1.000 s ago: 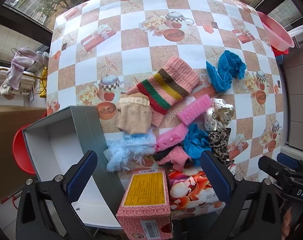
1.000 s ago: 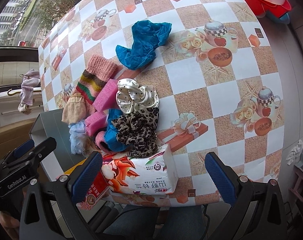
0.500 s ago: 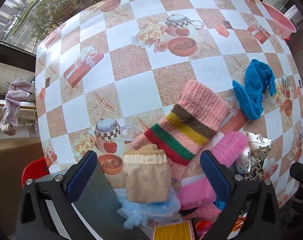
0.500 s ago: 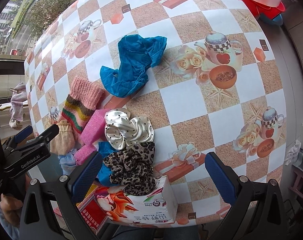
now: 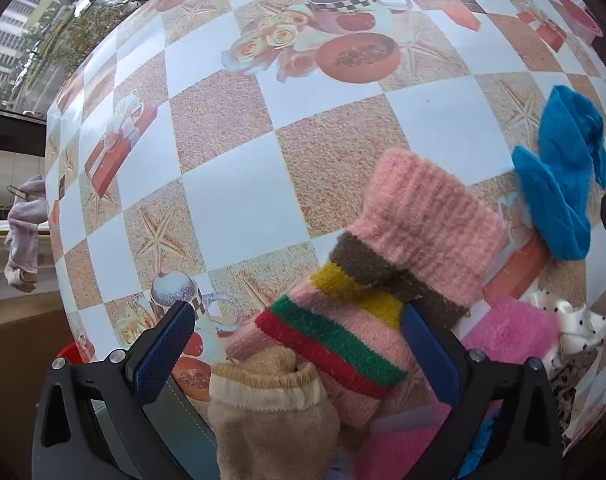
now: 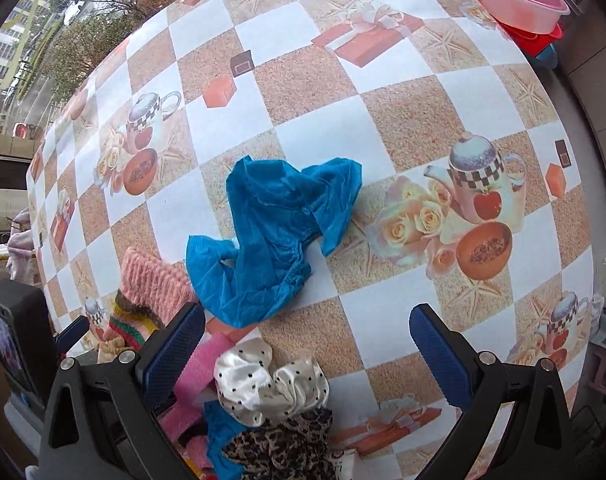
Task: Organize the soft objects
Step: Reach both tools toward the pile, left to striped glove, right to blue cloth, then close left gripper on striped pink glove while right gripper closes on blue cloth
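Observation:
A pink striped knit sock [image 5: 383, 272] lies on the checkered tablecloth, with a beige sock [image 5: 271, 412] below it between my left gripper's [image 5: 299, 344] open fingers. The left gripper hovers over both, empty. A crumpled blue cloth [image 6: 279, 240] lies just beyond my open, empty right gripper [image 6: 307, 348]; it also shows in the left wrist view [image 5: 559, 196]. A white dotted scrunchie [image 6: 271, 388] and a leopard scrunchie [image 6: 283, 448] sit between the right fingers. Pink fuzzy socks [image 5: 503, 332] lie beside the striped sock.
A grey box edge [image 5: 175, 432] shows at the lower left of the left wrist view. Pink and red basins [image 6: 515, 0] stand past the table's far right edge. The printed tablecloth [image 6: 343, 80] stretches away beyond the pile.
Both grippers have moved forward and lower over the table. The socks and blue cloth now look much nearer. The tissue pack and box have dropped out of view. Jaws stay open.

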Demonstrator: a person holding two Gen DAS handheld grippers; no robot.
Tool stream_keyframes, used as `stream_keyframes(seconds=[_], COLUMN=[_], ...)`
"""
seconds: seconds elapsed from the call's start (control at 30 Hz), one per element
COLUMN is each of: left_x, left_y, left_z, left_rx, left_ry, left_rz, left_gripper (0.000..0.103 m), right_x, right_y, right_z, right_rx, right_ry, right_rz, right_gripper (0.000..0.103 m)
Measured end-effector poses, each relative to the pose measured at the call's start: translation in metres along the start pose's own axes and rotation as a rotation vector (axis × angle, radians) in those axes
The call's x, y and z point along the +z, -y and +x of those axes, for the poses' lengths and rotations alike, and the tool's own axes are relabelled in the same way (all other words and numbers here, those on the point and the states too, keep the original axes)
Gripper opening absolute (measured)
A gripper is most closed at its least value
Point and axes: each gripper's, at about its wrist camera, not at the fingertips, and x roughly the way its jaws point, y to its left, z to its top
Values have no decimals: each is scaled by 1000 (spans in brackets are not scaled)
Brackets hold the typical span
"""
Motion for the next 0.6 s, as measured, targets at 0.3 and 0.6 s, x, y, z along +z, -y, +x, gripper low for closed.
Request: stream_keyframes(seconds=[0.3,0.6], left_x=[9,15], left_y=[-11,-3], left_z=[6,5], left_rx=[-27,-56], left_ry=[34,28], left_rz=[-51,-46], left_gripper=[103,101], right_x=[25,7], right_y=[-23,-30], right_z=[46,75], right_rx=[-123,-169], right_ry=[39,39], right_rz=[-102,-221], right_gripper=[103,90])
